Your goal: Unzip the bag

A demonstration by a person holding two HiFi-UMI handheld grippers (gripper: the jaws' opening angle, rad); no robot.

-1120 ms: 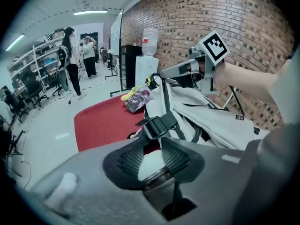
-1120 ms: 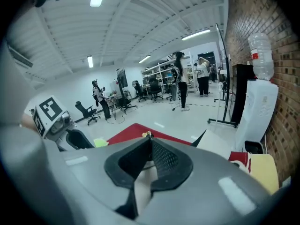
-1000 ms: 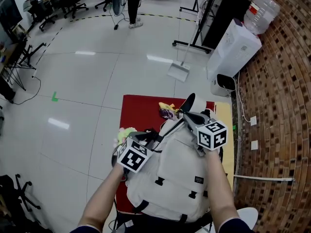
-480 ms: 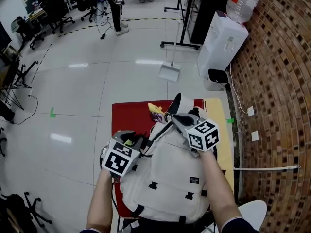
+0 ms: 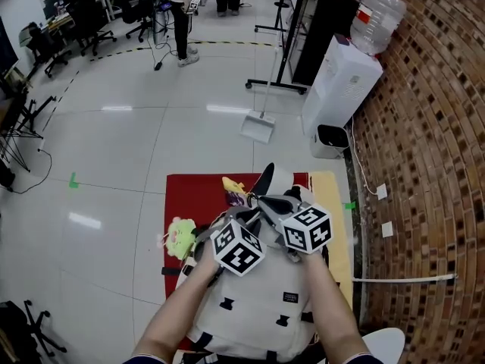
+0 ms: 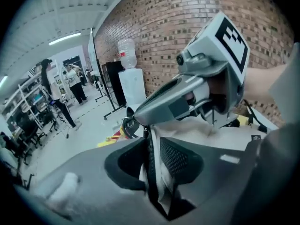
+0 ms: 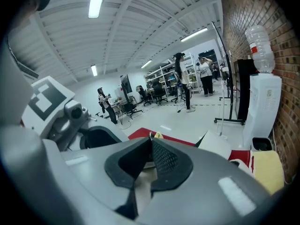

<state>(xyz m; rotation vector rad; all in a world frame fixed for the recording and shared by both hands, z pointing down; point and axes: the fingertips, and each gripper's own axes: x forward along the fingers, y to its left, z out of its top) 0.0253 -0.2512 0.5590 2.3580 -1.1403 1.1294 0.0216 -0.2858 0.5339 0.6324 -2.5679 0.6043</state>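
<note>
The cream fabric backpack (image 5: 254,309) lies flat on its back on the red mat (image 5: 198,196), its top end pointing away from me, with both my tools working at that end.

My right gripper (image 7: 149,149) is clenched nearly shut on something thin and pale at the bag's top. I take it for the zip pull or its tab, though I cannot make it out clearly. It sits there because that is where the opening has to begin.

My left gripper (image 6: 151,149) straddles the dark zip line (image 6: 150,172) and a fold of cream cloth. The jaws stand wide, yet the fold fills the gap from pad to pad, so I read this as a hold on the bag. I judge it is there to keep the seam from dragging along once the pull moves.

A second ago the left gripper was out at the bag's left shoulder. Now it has come in beside the right one, the two marker cubes nearly touching. The right has kept its grip throughout.
</note>
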